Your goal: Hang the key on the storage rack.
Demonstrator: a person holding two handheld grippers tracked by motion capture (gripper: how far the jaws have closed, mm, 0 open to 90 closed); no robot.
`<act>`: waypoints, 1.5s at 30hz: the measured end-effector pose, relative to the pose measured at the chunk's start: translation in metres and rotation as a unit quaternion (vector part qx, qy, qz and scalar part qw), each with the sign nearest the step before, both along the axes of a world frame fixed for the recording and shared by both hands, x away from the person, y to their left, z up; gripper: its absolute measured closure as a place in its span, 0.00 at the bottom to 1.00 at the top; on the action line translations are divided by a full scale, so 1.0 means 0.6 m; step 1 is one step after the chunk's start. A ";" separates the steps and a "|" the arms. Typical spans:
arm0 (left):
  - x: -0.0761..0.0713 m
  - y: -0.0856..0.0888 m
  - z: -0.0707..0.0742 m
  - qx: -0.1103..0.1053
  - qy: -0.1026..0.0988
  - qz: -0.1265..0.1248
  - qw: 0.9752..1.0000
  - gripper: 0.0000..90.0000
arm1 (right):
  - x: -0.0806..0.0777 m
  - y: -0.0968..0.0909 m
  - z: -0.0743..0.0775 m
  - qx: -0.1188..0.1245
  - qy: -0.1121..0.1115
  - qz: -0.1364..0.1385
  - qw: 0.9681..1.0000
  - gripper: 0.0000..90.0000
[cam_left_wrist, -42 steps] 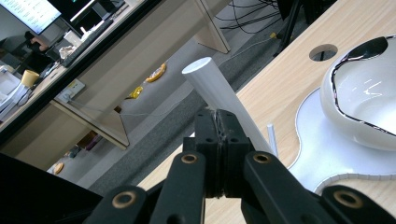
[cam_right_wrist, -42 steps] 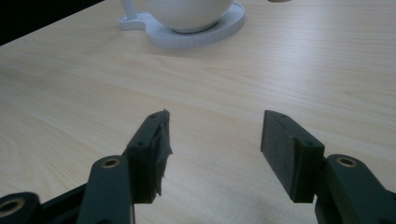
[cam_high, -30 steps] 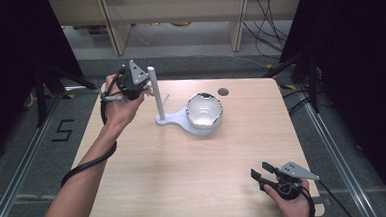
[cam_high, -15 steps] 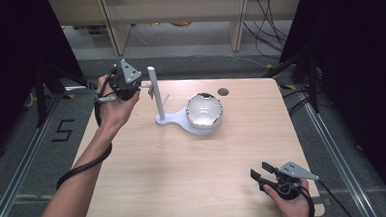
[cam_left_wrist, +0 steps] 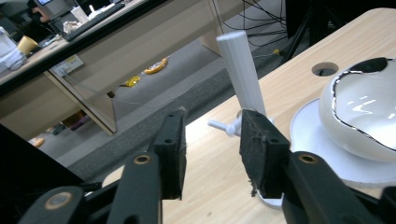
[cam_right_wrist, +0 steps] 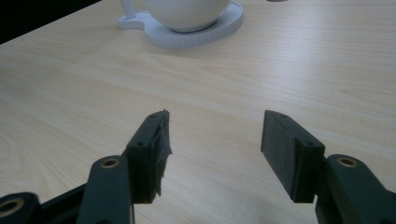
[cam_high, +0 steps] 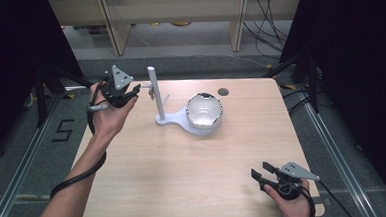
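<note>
I am holding the left gripper (cam_high: 132, 91) raised at the far left corner of the table (cam_high: 184, 169), its jaws pointing toward the white upright post (cam_high: 154, 90), and those jaws have just been opening; they are standing apart now with nothing pressed between them. Looking along it in the left gripper view, the left gripper (cam_left_wrist: 212, 144) is showing a clear gap between its two black pads, and the post (cam_left_wrist: 243, 74) is rising just beyond the right-hand pad, slightly tilted in that view, with a small white peg (cam_left_wrist: 222, 126) sticking out sideways near its foot. I cannot tell whether the pad is touching the post or only sitting in front of it. The post is standing on a flat white base (cam_high: 174, 123) that is widening into a round disc, and a glossy white bowl (cam_high: 204, 110) is sitting on that disc, just to the right of the post. A small round hole (cam_high: 223, 92) is lying in the tabletop behind the bowl. Well apart from all this, at the near right edge of the table, I am keeping the right gripper (cam_high: 262, 174) low, jaws wide apart and holding nothing; in the right gripper view the right gripper (cam_right_wrist: 215, 149) is facing bare wood, with the bowl (cam_right_wrist: 187, 11) and base far ahead.
</note>
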State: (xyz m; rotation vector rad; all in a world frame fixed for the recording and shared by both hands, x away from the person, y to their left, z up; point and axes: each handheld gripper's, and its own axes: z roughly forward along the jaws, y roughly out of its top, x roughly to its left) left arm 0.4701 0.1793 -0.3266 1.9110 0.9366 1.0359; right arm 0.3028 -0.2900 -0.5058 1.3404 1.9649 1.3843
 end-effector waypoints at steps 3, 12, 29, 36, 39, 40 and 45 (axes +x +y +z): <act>-0.015 0.013 -0.010 -0.007 -0.003 0.002 1.000 0.62 | -0.002 0.001 0.001 0.003 0.008 -0.001 1.000 0.48; -0.075 0.067 -0.071 -0.035 0.012 0.003 0.999 0.51 | 0.001 -0.005 -0.001 -0.004 -0.007 0.000 1.000 0.47; -0.164 0.131 -0.194 -0.096 0.049 0.023 0.994 0.44 | -0.003 0.002 0.002 -0.006 0.010 -0.009 1.000 0.47; -0.188 0.135 -0.232 -0.097 0.059 0.023 0.993 0.41 | 0.000 -0.003 0.001 -0.015 -0.003 -0.002 1.000 0.47; -0.200 0.136 -0.255 -0.097 0.066 0.025 0.993 0.41 | 0.001 -0.005 0.001 -0.016 -0.002 0.000 1.000 0.47; -0.203 0.137 -0.263 -0.098 0.068 0.026 0.992 0.40 | 0.001 -0.005 0.000 -0.016 -0.004 -0.001 1.000 0.47; -0.215 0.142 -0.298 -0.100 0.080 0.025 0.991 0.39 | 0.001 -0.006 0.001 -0.026 -0.009 -0.002 1.000 0.47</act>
